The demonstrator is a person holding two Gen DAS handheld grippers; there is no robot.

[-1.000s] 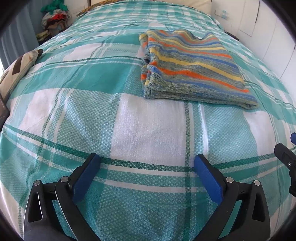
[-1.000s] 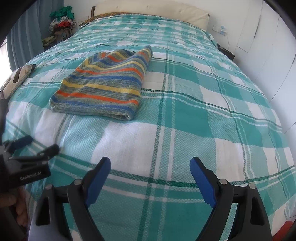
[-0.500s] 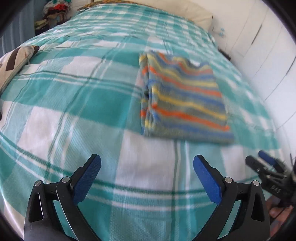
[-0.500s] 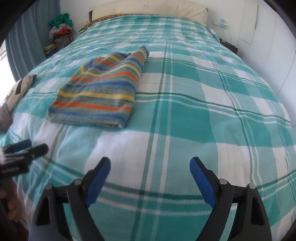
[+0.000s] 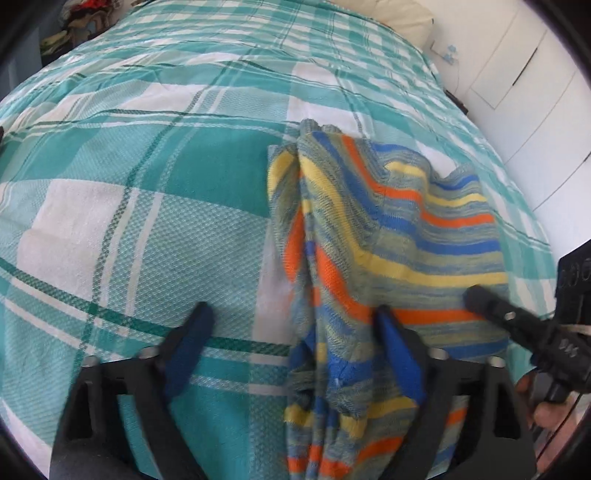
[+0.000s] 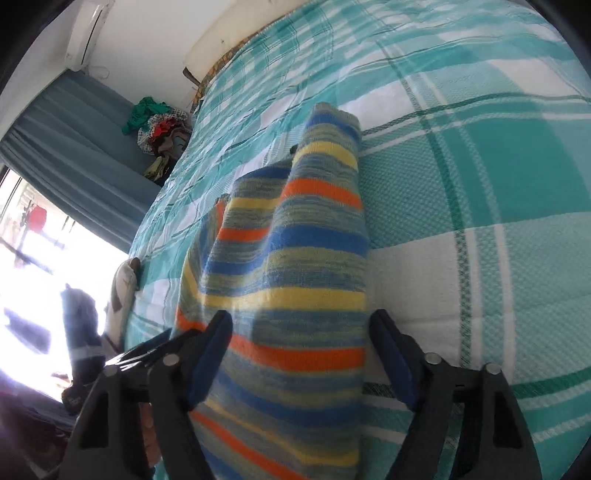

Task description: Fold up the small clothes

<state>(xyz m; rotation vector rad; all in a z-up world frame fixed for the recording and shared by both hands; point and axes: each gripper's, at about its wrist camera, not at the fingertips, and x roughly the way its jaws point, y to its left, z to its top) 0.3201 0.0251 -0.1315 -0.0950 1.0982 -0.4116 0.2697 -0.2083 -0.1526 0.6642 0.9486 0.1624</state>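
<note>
Striped knit garment: lies folded on the teal plaid bedspread, its near end bunched and drawn up toward both grippers while the far end trails away up the bed.
Long axis: runs away from the jaws toward the pillow at the head of the bed, so both grippers meet it end-on at the near edge.
Left gripper: jaws have just been closing and stand about half open; the garment's left folded edge sits between the blue pads, against the right pad, with a gap to the left one. I judge no firm pinch yet.
Right gripper: jaws have just been closing, likewise half open; the cloth fills the gap and touches both pads. Whether they truly clamp it I cannot tell.
Nearer hand: neither; left takes the left corner, right the right corner, just beside each other.
Next move, my guess: both must finish the pinch before carrying the near edge along that axis.
</note>
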